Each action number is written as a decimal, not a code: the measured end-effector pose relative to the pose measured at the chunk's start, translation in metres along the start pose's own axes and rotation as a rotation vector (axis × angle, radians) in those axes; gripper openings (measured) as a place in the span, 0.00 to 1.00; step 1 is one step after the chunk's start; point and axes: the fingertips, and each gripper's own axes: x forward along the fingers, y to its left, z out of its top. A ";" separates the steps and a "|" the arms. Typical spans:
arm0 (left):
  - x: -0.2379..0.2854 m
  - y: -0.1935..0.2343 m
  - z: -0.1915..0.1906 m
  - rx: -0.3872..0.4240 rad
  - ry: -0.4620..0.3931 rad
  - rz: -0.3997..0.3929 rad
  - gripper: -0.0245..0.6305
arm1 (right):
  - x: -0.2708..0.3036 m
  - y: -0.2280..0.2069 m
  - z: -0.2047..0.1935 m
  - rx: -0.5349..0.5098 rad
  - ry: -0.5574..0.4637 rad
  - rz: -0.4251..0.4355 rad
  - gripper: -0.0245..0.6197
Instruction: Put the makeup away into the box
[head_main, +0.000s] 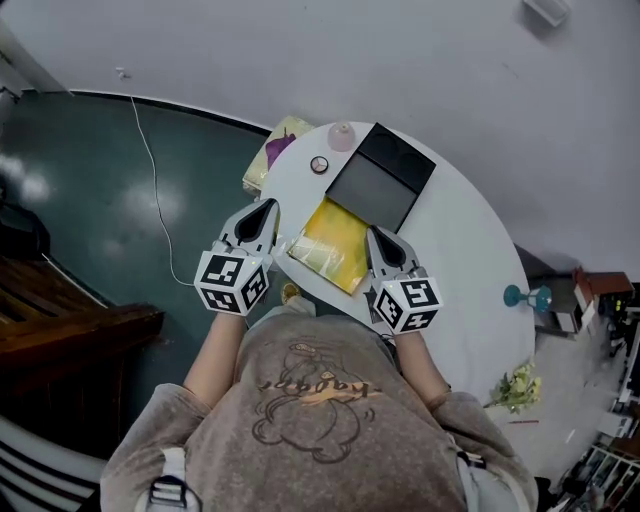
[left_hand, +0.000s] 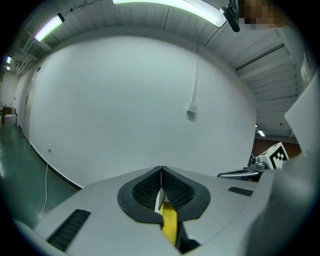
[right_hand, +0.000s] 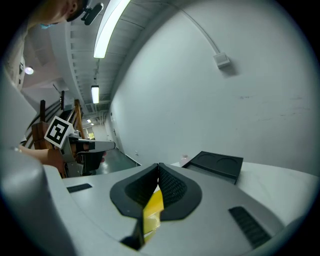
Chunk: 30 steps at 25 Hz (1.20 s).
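**Head view:** One flat, glossy yellow packet (head_main: 328, 243) sits at seven o'clock from the one open black box (head_main: 385, 172) on the white round table (head_main: 470, 250). The left gripper (head_main: 266, 210) and right gripper (head_main: 380, 238) pinch its opposite edges. One small round compact (head_main: 319, 165) lies at the packet's twelve. The packet is probably light, floppy and slippery, so two edge holds suit it.

**Left gripper view:** The jaws are clamped on the packet's thin edge (left_hand: 169, 222).

**Right gripper view:** The jaws are likewise clamped on the packet (right_hand: 152, 212), with the box (right_hand: 217, 165) at two o'clock.
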 end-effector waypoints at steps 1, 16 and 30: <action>0.006 0.002 0.001 0.002 0.005 -0.017 0.07 | 0.002 -0.001 0.001 0.003 -0.001 -0.015 0.04; 0.048 -0.029 0.006 0.054 0.056 -0.203 0.07 | -0.014 -0.026 0.011 0.040 -0.043 -0.158 0.04; 0.054 -0.066 0.005 0.076 0.052 -0.222 0.14 | -0.029 -0.047 0.012 0.053 -0.080 -0.140 0.04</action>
